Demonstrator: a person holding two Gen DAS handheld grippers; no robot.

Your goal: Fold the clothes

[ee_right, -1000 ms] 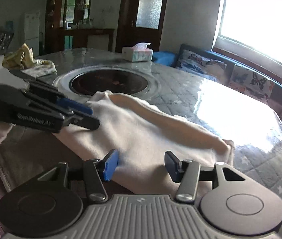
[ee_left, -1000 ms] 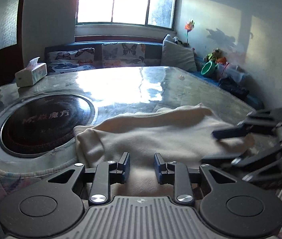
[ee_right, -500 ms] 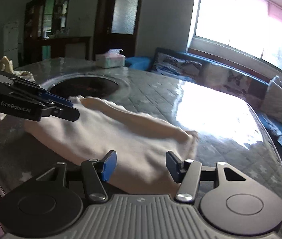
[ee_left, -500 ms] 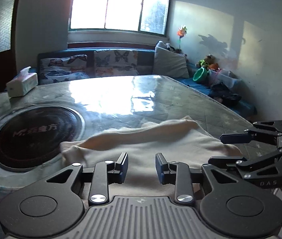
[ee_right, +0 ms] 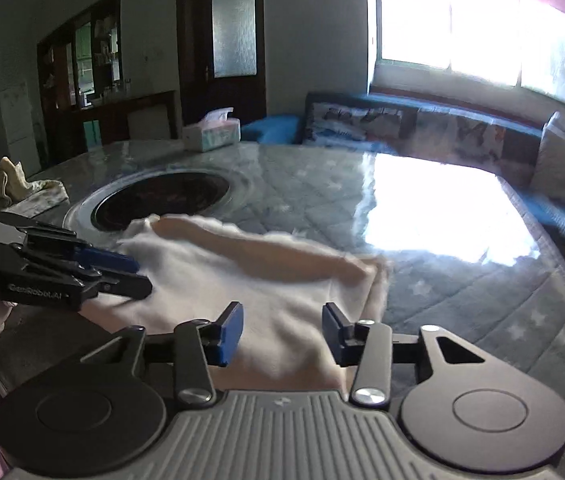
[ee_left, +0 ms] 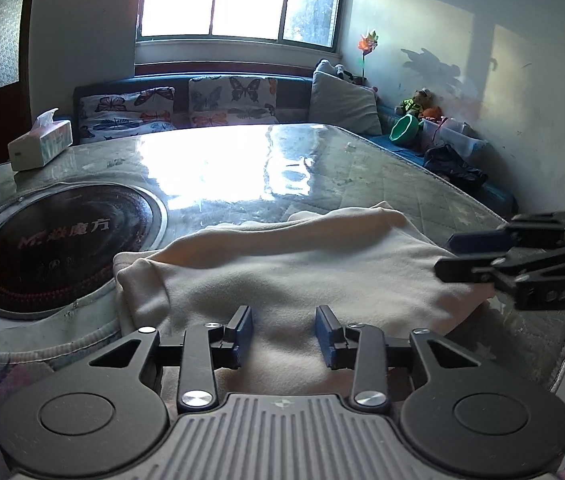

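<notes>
A: What takes up most of the view?

B: The worktop (ee_left: 382, 168), a wide glass-topped surface over a quilted grey cover with pale stars, glaring where the window light falls on it. A round dark cooktop (ee_left: 62, 248) is set into it.

A: And the clothing?

B: A cream garment (ee_left: 302, 268) lies flat on the worktop near its front edge, just beside the cooktop, with one corner at the cooktop's rim. Its far edge is a rolled fold running across. In the right wrist view the same garment (ee_right: 250, 280) spreads from the cooktop side toward the sunlit patch.

A: The grippers?

B: The left gripper (ee_left: 284, 332) sits low over the near edge of the garment, jaws parted with bare cloth showing between the blue pads, gripping nothing. The right gripper (ee_right: 280, 330) is the same at the other end: jaws apart over the cloth, nothing held. Each shows side-on in the other's view, the right gripper (ee_left: 474, 256) at the garment's right edge and the left gripper (ee_right: 130, 276) at its left edge.

A: Anything smaller?

B: A tissue box (ee_left: 40, 146) stands at the far side of the worktop, and a crumpled yellowish cloth (ee_right: 14, 184) lies well apart near the left edge.
</notes>
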